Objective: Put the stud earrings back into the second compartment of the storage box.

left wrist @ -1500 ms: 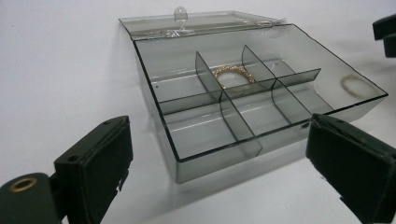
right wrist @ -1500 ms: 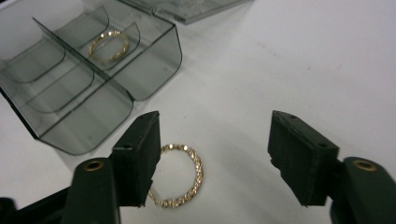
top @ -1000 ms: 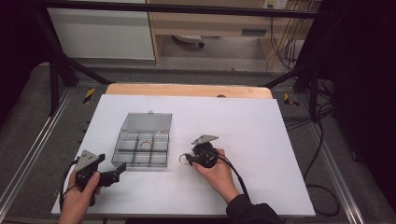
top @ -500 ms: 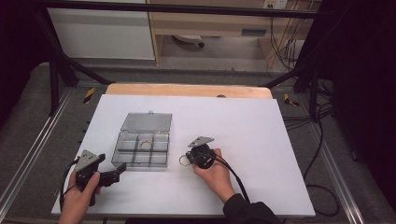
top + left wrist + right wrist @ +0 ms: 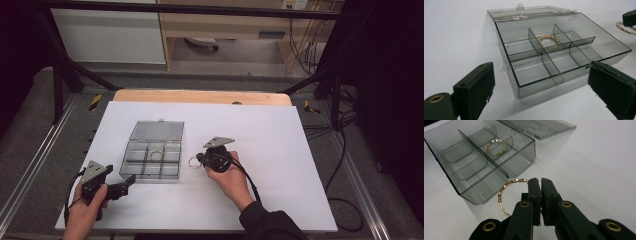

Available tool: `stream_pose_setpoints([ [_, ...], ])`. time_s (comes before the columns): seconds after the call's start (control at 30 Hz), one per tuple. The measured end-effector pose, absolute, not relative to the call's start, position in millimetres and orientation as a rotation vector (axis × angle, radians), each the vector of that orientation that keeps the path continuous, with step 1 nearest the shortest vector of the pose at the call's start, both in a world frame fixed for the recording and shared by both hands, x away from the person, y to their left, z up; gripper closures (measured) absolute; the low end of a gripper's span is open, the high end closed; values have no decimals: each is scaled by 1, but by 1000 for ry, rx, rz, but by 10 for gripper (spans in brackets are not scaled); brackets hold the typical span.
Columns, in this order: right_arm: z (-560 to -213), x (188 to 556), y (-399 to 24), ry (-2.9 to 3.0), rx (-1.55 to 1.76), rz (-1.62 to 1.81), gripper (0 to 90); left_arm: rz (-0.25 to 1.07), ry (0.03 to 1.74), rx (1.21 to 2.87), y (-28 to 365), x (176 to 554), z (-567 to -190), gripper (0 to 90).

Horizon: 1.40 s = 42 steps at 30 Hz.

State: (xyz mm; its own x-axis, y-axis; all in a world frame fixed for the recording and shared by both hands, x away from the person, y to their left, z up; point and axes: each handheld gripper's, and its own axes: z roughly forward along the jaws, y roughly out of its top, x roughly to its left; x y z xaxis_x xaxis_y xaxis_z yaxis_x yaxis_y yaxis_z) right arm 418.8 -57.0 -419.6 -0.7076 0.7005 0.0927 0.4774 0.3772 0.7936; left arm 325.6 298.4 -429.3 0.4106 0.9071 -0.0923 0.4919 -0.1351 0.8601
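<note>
Right gripper (image 5: 537,182): jaws pinching gold bracelet (image 5: 506,192), hoop hanging off jaws' left side, just beside compartment box (image 5: 461,192). Second bracelet (image 5: 496,147) in far cell. Left gripper (image 5: 541,87): jaws spread, box between but untouched.

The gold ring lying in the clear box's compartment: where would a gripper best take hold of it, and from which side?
Probably from straight above. The gold ring lies flat in a middle compartment of the clear box, with upright dividers close around it, so a level approach is blocked. Pinch one arc of the band, one jaw inside the loop and one outside.
</note>
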Motion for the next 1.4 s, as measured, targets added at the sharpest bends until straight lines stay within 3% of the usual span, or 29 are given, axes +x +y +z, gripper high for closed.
stream_pose_setpoints([
  [0.6, -369, 434, -15, 2367, 882, 1298, 873, 579, 1212, 1782, 298, 326, -430, 76],
  [1.4, -352, 451, 30, 2356, 814, 1303, 873, 577, 1206, 1790, 297, 326, -430, 76],
])
